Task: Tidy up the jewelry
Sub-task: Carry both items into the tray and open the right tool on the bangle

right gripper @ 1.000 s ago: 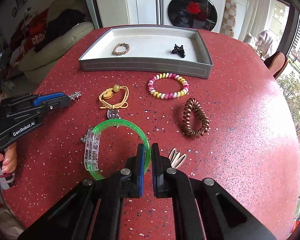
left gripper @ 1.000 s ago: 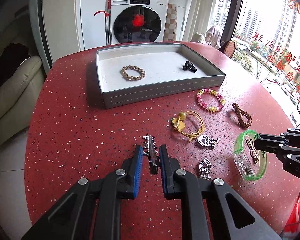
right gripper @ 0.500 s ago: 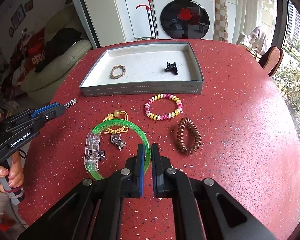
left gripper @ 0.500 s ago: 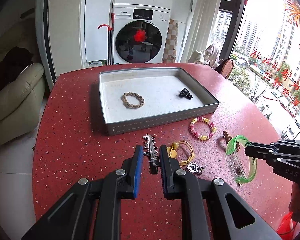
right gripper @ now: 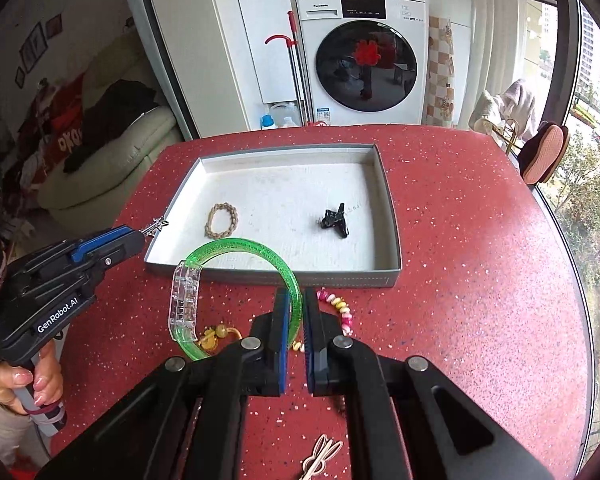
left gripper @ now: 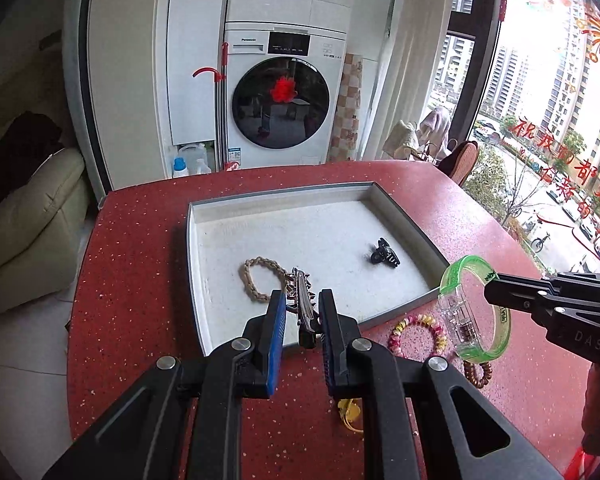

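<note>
Left gripper (left gripper: pixel 299 322): black two-finger tool with blue pads, jaws narrowed onto a slim silver metal hair clip with a zigzag edge (left gripper: pixel 300 300); clip pinched near its hinge end so the toothed length juts forward, free to be laid down.

Right gripper (right gripper: pixel 296 312): jaws pressed tight on the rim of a translucent green plastic bangle with a clear block section (right gripper: pixel 236 292); thin band gripped edge-on, so the ring hangs out to the left, clear block hanging at its far side.

Height: both pieces lifted clear of the red speckled tabletop (right gripper: pixel 480 280); judged a carry to the tray, not yet a drop.

Loose pieces nearby: pink and yellow beaded bracelet (left gripper: pixel 418 330), brown coiled hair tie (left gripper: pixel 478 372), yellow cord tie with a bead (right gripper: pixel 216 336) and pale looped hairpin (right gripper: pixel 322 458), all on the table on the near side of the tray, waiting their turn.

Tray: shallow grey rectangular tray with a white lining (right gripper: pixel 276 274), just beyond both grippers; low front wall to be cleared before lowering.

In tray: tan braided bracelet (left gripper: pixel 262 278) at left-centre, small black claw clip (left gripper: pixel 384 254) at right, well apart.

Open room: bare lining between those two pieces, along the back wall and in the front right corner; clip tip in the left view over the tan bracelet's right edge, so a shift aside likely needed.

Table edge: rounded rim well beyond the tray on the right.
</note>
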The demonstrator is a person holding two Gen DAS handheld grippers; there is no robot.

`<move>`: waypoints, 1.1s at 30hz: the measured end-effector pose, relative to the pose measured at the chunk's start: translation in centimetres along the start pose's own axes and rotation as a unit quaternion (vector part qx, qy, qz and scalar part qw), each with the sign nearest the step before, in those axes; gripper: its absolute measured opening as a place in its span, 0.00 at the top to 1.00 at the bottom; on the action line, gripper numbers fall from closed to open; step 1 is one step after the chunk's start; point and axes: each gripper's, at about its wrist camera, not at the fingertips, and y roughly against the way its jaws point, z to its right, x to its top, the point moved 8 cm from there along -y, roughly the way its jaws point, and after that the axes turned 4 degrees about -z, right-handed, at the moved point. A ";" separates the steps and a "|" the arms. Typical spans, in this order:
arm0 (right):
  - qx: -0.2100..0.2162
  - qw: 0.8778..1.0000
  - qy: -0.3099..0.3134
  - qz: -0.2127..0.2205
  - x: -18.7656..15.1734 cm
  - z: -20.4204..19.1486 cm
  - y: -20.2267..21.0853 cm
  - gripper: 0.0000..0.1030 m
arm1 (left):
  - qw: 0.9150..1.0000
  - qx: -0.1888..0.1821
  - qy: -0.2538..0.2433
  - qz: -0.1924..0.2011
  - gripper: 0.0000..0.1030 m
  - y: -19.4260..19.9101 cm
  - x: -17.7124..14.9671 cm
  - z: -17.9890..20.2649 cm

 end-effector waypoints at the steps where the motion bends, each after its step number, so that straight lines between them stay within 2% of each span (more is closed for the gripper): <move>1: 0.000 1.000 -0.001 -0.001 0.8 0.2 -0.4 0.93 | 1.000 0.003 0.002 0.000 0.66 -0.5 0.6 -0.1; 7: -0.003 1.000 -0.015 -0.005 5.3 1.4 -3.9 0.93 | 0.999 0.035 0.011 -0.005 0.66 -4.4 3.8 -1.3; 14: -0.014 0.999 -0.033 -0.019 8.4 2.5 -9.3 0.93 | 0.996 0.069 0.045 -0.036 0.66 -10.1 4.7 -3.8; 22: -0.031 0.998 -0.040 -0.040 9.9 3.3 -14.8 0.93 | 0.994 0.083 0.040 -0.066 0.66 -14.4 4.1 -4.4; 29: -0.050 0.997 -0.036 -0.054 9.6 3.6 -17.0 0.93 | 0.991 0.094 0.026 -0.091 0.66 -16.4 2.9 -4.1; 33: -0.047 0.996 -0.041 -0.060 9.2 3.6 -17.6 0.92 | 0.990 0.108 0.014 -0.089 0.66 -16.6 2.7 -3.8</move>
